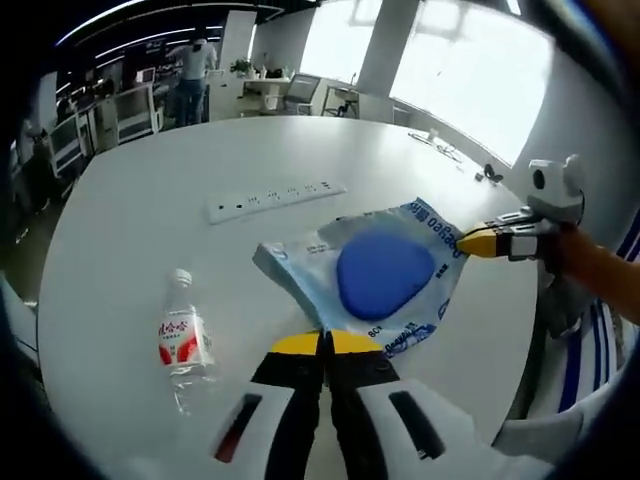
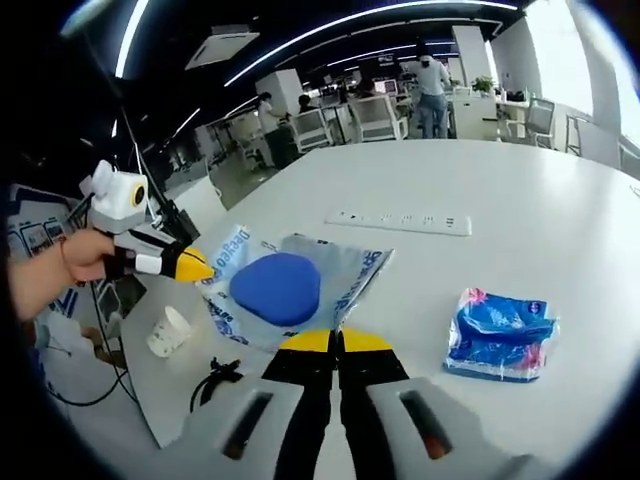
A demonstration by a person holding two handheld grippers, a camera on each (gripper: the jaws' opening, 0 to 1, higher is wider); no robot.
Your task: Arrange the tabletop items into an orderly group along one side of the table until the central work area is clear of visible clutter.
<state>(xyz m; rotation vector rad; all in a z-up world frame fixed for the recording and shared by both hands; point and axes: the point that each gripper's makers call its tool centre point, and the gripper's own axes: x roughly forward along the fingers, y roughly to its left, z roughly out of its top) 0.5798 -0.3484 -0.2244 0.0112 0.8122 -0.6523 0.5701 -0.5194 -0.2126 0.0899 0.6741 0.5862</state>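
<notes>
Both jaws shut on blue bag (image 1: 385, 275); pinched edges hidden.

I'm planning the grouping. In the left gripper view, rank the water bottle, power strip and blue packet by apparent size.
1. Blue packet, nearest, so partly a camera effect.
2. Power strip and water bottle look alike; the strip lies farther off.

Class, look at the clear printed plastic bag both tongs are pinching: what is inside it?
Inside the plastic bag lies a rounded blue object, seen through the film. Its underside and whatever sits beneath it on the white table are covered.
</notes>
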